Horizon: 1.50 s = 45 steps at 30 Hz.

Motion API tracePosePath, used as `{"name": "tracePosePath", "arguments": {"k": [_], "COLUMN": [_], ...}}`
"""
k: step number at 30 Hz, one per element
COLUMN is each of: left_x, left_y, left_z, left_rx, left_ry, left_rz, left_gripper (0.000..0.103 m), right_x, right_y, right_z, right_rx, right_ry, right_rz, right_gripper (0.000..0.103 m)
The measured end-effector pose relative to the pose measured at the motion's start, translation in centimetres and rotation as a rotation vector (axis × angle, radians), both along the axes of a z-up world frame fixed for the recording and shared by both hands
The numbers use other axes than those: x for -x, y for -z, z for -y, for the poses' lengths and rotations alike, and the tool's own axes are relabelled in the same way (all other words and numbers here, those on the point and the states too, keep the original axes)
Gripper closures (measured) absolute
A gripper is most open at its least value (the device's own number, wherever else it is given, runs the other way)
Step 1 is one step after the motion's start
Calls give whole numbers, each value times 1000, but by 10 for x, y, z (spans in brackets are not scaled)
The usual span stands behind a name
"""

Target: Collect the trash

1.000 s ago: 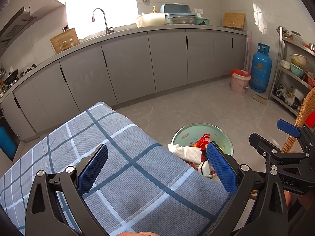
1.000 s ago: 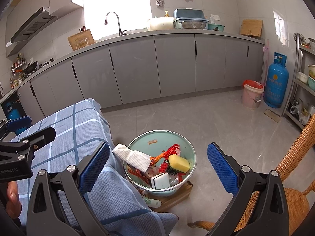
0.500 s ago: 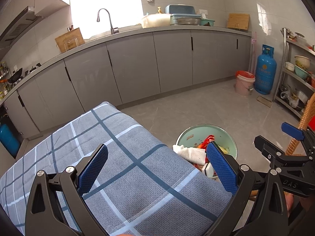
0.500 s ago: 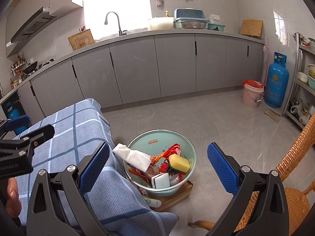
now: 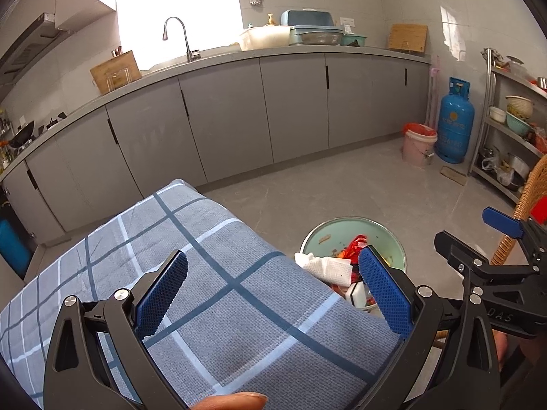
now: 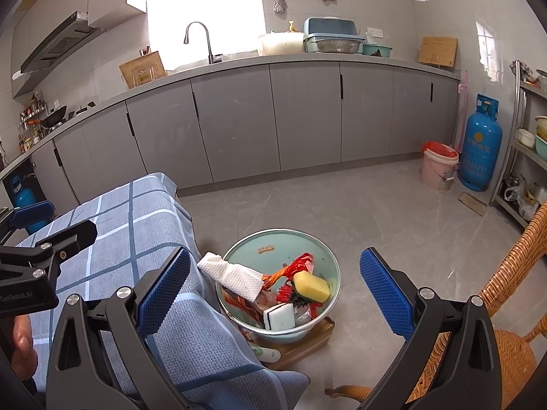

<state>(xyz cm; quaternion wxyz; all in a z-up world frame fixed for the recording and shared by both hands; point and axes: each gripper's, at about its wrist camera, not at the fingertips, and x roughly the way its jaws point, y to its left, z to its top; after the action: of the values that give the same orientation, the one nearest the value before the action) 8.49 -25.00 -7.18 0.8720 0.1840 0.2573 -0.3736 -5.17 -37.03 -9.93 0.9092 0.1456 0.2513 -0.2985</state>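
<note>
A pale green basin (image 6: 307, 244) sits on a wooden board on the floor beside the table. It holds a white paper towel (image 6: 232, 275), a yellow sponge (image 6: 311, 285), a white sponge (image 6: 278, 316) and red wrappers (image 6: 301, 261). The basin also shows in the left wrist view (image 5: 383, 232), with the paper towel (image 5: 324, 268) at its rim. My left gripper (image 5: 273, 290) is open and empty above the blue checked tablecloth (image 5: 205, 256). My right gripper (image 6: 273, 294) is open and empty above the basin.
A wicker chair (image 6: 506, 324) stands at the right. Grey cabinets (image 6: 273, 119) run along the back wall. A blue gas cylinder (image 6: 478, 147) and a pink bucket (image 6: 437, 167) stand at the far right. A green and white item (image 6: 268, 352) lies on the board.
The left gripper's view has shifted slightly, so the basin sits a little further right and higher. The right gripper has stayed still. Both stay open.
</note>
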Motion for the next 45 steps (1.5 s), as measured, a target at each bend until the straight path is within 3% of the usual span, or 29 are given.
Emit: {"name": "tracePosePath", "arguments": {"k": [45], "left_x": [3], "left_y": [-3], "left_z": [0], "left_rx": [7], "left_ry": [10], "left_rz": [7], "left_gripper": [4], "right_x": [0], "right_y": [-1], "right_z": [1], "right_rx": [-4], "right_ry": [0], "right_rz": [2], "right_gripper": [5]}}
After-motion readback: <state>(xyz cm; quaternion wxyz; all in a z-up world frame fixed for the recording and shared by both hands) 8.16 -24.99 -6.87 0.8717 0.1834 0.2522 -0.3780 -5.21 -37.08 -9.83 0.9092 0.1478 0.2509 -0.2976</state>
